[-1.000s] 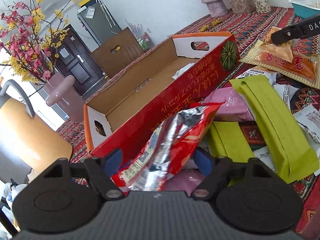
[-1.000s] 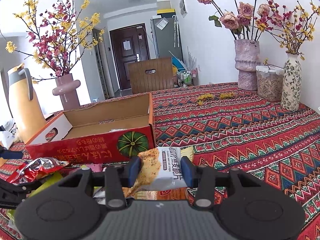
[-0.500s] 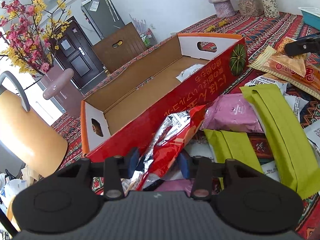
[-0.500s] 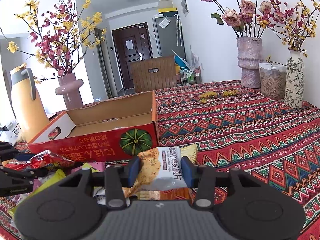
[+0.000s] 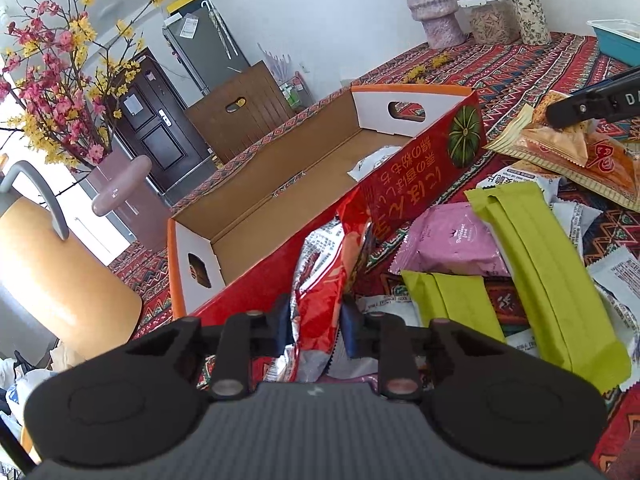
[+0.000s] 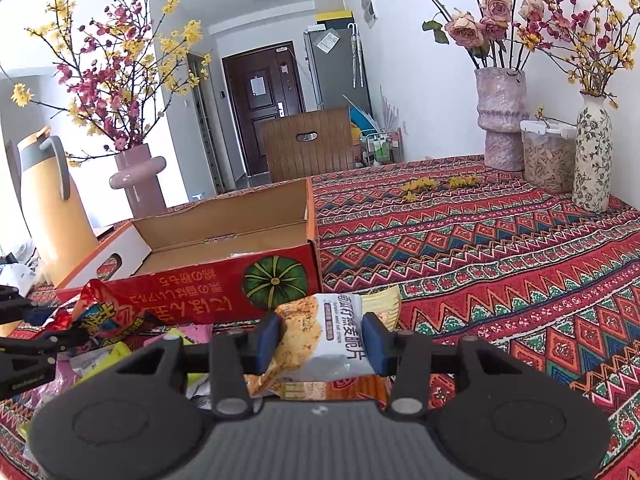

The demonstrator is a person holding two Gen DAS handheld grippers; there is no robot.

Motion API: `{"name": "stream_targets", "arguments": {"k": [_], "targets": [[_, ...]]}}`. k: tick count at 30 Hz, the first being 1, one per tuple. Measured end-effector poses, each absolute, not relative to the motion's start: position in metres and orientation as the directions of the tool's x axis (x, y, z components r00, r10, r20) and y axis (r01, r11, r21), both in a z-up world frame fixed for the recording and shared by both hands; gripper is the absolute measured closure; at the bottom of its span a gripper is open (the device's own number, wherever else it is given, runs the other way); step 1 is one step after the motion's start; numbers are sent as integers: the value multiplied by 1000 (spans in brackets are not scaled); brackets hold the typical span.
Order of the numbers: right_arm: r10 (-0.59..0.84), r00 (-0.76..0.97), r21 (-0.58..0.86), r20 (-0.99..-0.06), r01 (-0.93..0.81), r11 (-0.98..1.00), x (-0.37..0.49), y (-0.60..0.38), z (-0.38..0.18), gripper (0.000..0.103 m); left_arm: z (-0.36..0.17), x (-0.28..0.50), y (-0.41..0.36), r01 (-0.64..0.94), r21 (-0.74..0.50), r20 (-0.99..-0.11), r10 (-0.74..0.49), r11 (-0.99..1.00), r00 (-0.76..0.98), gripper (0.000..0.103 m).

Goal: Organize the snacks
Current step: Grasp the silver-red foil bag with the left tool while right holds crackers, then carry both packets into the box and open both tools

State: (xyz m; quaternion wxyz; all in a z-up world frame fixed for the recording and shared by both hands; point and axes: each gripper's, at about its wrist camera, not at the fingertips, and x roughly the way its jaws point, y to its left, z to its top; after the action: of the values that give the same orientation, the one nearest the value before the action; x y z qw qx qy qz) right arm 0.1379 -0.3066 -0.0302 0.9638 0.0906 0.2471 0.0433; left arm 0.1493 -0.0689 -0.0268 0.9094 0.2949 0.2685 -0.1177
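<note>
A long red cardboard box (image 5: pixel 420 172), also seen as the box (image 6: pixel 224 240) in the right wrist view, lies open on the patterned tablecloth with one white packet (image 5: pixel 376 162) inside. My left gripper (image 5: pixel 316 320) is shut on a red and silver snack bag (image 5: pixel 320 276), which stands up against the box's near wall. My right gripper (image 6: pixel 322 338) is shut on a white and orange oat crisp packet (image 6: pixel 332 316), just in front of the box's pumpkin-marked end. The right gripper's finger (image 5: pixel 592 104) shows over orange packets (image 5: pixel 580 156).
Loose snacks lie right of the box: a pink packet (image 5: pixel 452 244), long green packets (image 5: pixel 536 260) and white sachets. An orange jug (image 5: pixel 52 272) stands left. Vases (image 6: pixel 502 120), a jar (image 6: pixel 548 156) and a teal tray (image 5: pixel 620 36) line the far side.
The left jaws have closed from wide apart onto the red snack bag, folding it narrow and upright. The right gripper and its oat packet have stayed still.
</note>
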Motion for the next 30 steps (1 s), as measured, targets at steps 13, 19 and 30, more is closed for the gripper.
{"name": "stream_targets", "arguments": {"k": [13,19,30], "targets": [[141,891,183,-432,-67,981,126,-295,-12,58,2,116,-65,336,460,-472,-94,822,876,81],[161,899,174,-408,-97,980,128,-286,0,58,24,108,-61,311,421,-422,-119,852,899,82],[201,917,155,-345,-156,976,158,-267,30,58,57,129,-59,252,328,-367,-123,910,922,82]]}}
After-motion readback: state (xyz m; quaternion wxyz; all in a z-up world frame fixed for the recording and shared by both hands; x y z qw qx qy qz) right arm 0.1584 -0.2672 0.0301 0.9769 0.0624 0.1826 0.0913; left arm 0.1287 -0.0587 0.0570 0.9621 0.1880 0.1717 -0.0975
